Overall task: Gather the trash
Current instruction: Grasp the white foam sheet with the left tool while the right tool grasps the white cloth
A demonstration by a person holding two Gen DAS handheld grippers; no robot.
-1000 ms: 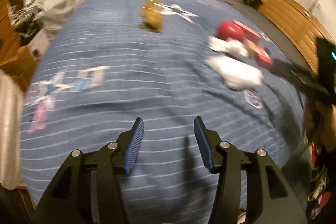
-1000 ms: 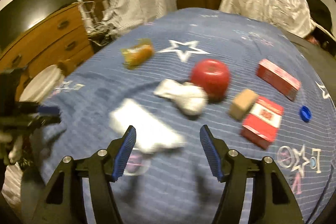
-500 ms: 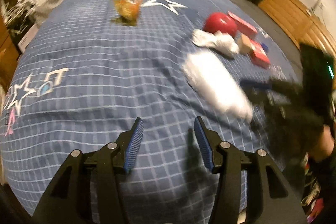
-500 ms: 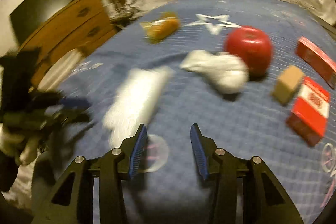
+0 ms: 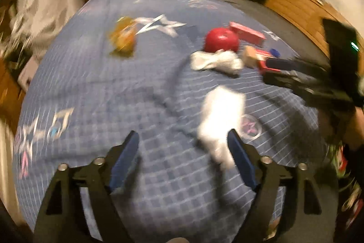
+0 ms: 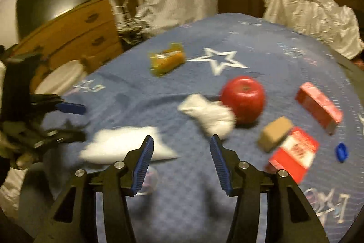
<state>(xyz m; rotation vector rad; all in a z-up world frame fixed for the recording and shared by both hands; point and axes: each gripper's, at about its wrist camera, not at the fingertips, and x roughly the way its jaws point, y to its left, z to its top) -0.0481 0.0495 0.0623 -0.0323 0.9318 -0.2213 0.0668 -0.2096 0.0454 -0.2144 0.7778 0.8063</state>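
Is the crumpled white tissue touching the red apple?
Touching. In the right wrist view the tissue's edge overlaps the apple's lower left side with no blanket between them.

No writing can be made out for certain. The blue bedspread carries a white outlined star and pale printed letters near its edge, too blurred to read. The red carton has a white label with red print, also unreadable.
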